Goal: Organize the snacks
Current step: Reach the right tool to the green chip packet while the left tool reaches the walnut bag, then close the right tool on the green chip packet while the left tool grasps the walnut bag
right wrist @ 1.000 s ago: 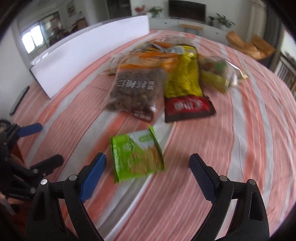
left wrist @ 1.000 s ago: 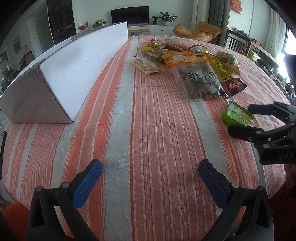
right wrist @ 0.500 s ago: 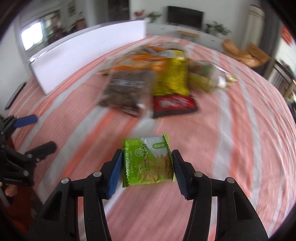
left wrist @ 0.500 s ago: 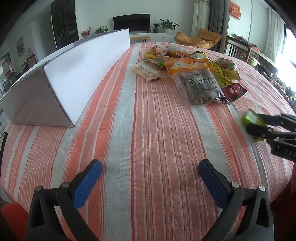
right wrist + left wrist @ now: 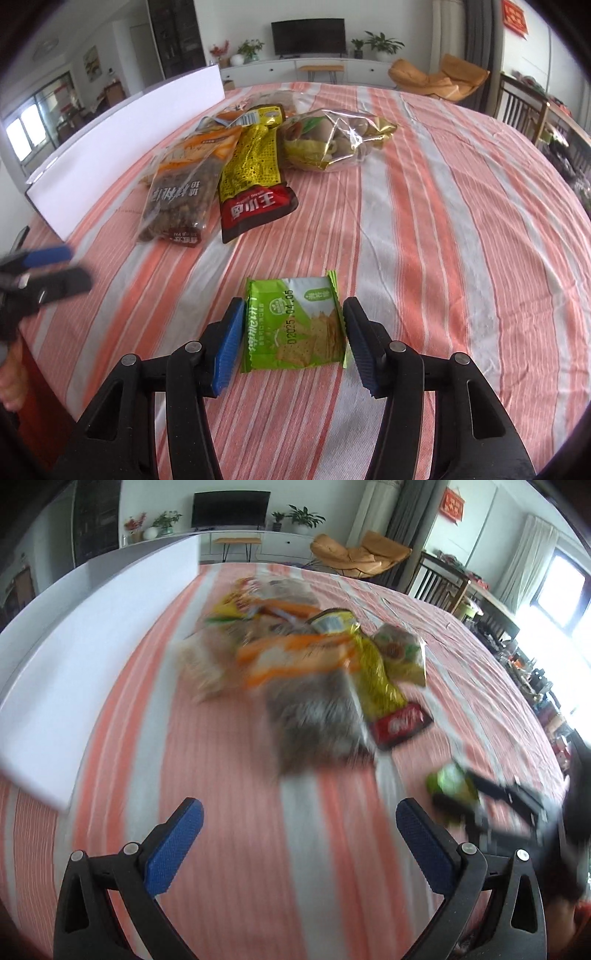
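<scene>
My right gripper point(image 5: 293, 341) is shut on a small green cracker packet point(image 5: 293, 325) and holds it just above the striped cloth. The same packet point(image 5: 452, 784) shows blurred at the right of the left wrist view, in the right gripper's fingers. My left gripper point(image 5: 299, 847) is open and empty over the near part of the table, and it appears at the left of the right wrist view point(image 5: 48, 269). A pile of snack bags lies further back: a brown nut bag point(image 5: 181, 199), a yellow and red bag point(image 5: 253, 173) and a clear bag of sweets point(image 5: 328, 140).
A long white box point(image 5: 122, 144) stands along the left side of the table. The table has an orange and white striped cloth point(image 5: 461, 221). Chairs point(image 5: 439, 79) and a TV unit stand beyond the far edge.
My right gripper closed on the green packet and lifted it a little. My left gripper moved forward and to the right towards the snack pile; its view is blurred by motion.
</scene>
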Tool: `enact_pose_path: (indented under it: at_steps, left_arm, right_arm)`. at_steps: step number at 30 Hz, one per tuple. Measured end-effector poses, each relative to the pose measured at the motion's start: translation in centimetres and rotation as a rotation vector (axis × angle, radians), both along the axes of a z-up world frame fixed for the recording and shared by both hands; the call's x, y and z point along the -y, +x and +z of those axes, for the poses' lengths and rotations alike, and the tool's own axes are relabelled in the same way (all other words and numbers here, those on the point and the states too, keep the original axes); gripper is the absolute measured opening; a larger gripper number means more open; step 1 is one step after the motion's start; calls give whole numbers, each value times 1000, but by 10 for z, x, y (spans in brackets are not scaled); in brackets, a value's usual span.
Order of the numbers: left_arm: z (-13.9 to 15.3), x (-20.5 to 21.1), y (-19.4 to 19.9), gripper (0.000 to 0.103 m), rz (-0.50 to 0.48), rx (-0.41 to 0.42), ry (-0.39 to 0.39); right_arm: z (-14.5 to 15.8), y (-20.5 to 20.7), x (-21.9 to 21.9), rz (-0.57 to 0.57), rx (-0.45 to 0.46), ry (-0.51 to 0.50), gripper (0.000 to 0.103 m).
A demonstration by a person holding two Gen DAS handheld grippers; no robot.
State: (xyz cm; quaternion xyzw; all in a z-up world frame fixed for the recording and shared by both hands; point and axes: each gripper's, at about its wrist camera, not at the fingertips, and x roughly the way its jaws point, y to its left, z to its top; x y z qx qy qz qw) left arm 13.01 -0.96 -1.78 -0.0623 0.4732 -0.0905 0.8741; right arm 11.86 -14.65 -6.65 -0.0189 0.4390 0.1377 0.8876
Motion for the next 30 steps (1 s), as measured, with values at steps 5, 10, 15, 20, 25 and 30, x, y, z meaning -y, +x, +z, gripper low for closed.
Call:
enact_pose_path:
  at_steps: [5,10,15,20,25,30]
  left_arm:
    - [-18,24,61,103,53,-101,32]
    - [-24,31,75,91,61,-79,52]
    - [-13,-1,46,59,-60,-108,14]
    - [-2,-41,9,81,-57,-120,18]
    - [6,-57,4,102,62,-96,-26]
    - [-8,-17,0,102,54,-171,-31]
  right_arm:
    - [0,-6,-3,-2,4,4,57]
    - [-2,-11,-4,-1,2,9,57]
    - [-3,-12,-2,-2,-9,18,57]
    - [-2,-12,-5,-4,-15,1,57]
    - [-4,-15,-13,0,6,-43,60]
    - [-5,-20,-16,17,15,-69,60]
